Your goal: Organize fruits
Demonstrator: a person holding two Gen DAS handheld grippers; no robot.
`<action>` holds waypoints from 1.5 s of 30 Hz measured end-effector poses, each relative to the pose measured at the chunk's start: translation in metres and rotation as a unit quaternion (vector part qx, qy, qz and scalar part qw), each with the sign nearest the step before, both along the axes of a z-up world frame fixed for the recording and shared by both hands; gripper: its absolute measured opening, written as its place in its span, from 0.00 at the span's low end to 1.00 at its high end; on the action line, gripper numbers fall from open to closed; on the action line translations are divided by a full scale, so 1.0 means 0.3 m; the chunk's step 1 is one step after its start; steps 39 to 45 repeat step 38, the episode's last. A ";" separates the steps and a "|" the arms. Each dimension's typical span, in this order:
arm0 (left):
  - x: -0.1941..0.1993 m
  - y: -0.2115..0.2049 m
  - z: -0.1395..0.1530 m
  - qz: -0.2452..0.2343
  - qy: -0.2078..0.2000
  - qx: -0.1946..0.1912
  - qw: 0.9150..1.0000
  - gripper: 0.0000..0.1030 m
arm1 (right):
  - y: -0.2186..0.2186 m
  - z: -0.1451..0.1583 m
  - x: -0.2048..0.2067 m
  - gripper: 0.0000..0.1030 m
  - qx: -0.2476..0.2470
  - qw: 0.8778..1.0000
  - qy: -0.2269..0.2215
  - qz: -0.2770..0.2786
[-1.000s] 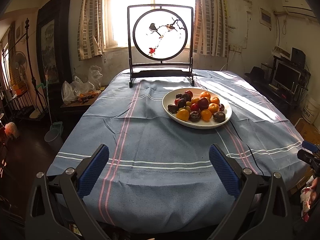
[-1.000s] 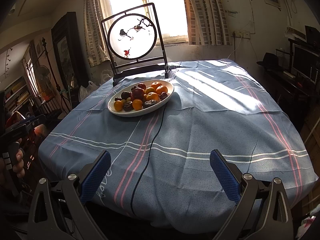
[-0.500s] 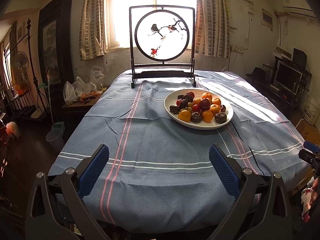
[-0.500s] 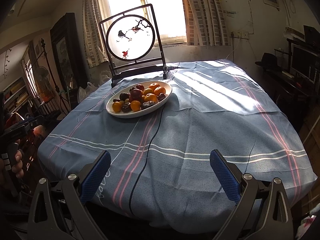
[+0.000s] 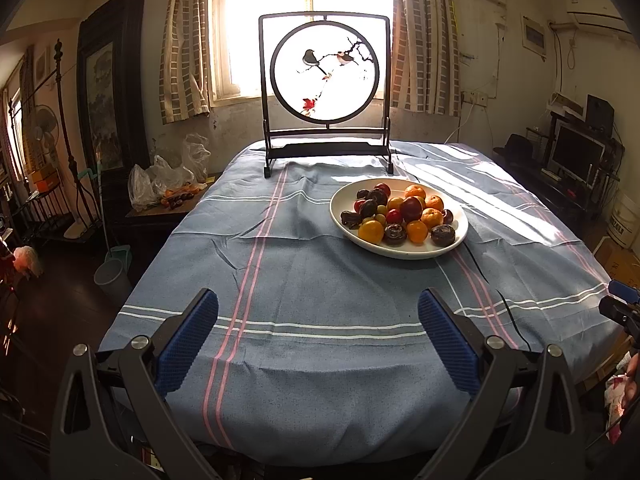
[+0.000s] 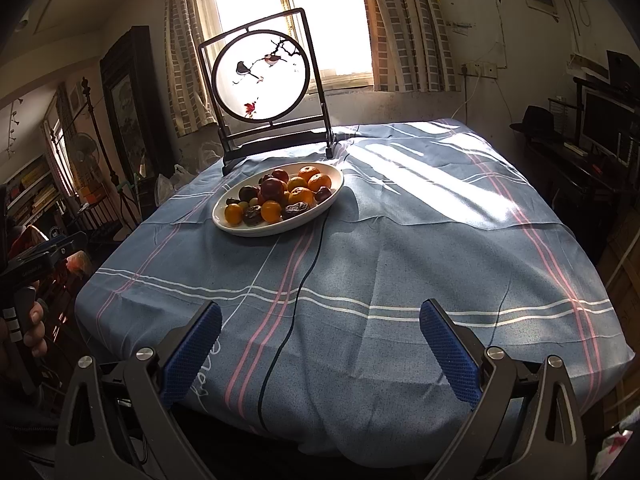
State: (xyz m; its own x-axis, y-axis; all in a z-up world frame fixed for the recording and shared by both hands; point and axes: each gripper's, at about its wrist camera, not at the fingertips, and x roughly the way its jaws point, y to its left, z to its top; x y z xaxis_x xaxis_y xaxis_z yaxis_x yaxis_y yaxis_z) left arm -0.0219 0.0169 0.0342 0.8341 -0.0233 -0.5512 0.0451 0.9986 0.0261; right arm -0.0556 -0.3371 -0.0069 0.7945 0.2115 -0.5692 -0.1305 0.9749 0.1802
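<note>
A white oval plate (image 5: pixel 460 236) (image 6: pixel 240 230) sits on the blue striped tablecloth, right of centre in the left wrist view and left of centre in the right wrist view. It holds a heap of fruit (image 5: pixel 402 212) (image 6: pixel 280 198): orange tangerines, dark red plums, small green ones and dark wrinkled pieces. My left gripper (image 5: pixel 318 314) is open and empty at the table's near edge, well short of the plate. My right gripper (image 6: pixel 320 322) is open and empty, also at the near edge.
A dark framed round bird screen (image 5: pixel 325 80) (image 6: pixel 262 76) stands at the table's far end behind the plate. A thin black cable (image 6: pixel 298 288) runs from the plate to the near edge. A side table with plastic bags (image 5: pixel 168 184) stands left. A monitor desk (image 5: pixel 576 160) is at right.
Both grippers have shifted slightly; the plate and screen sit a little lower and further left in each view. Both stay open and empty.
</note>
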 end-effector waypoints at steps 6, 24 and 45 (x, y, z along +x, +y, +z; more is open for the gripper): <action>0.000 -0.001 0.000 0.000 0.000 0.000 1.000 0.95 | -0.004 0.001 -0.001 0.97 0.000 1.000 0.001 0.000; -0.018 0.004 0.007 0.001 -0.010 -0.013 1.000 0.95 | -0.006 -0.001 -0.002 0.97 0.001 1.000 0.001 0.000; 0.001 -0.009 -0.009 0.003 0.002 0.015 1.000 0.95 | -0.040 0.001 0.009 0.97 -0.012 0.999 -0.011 -0.036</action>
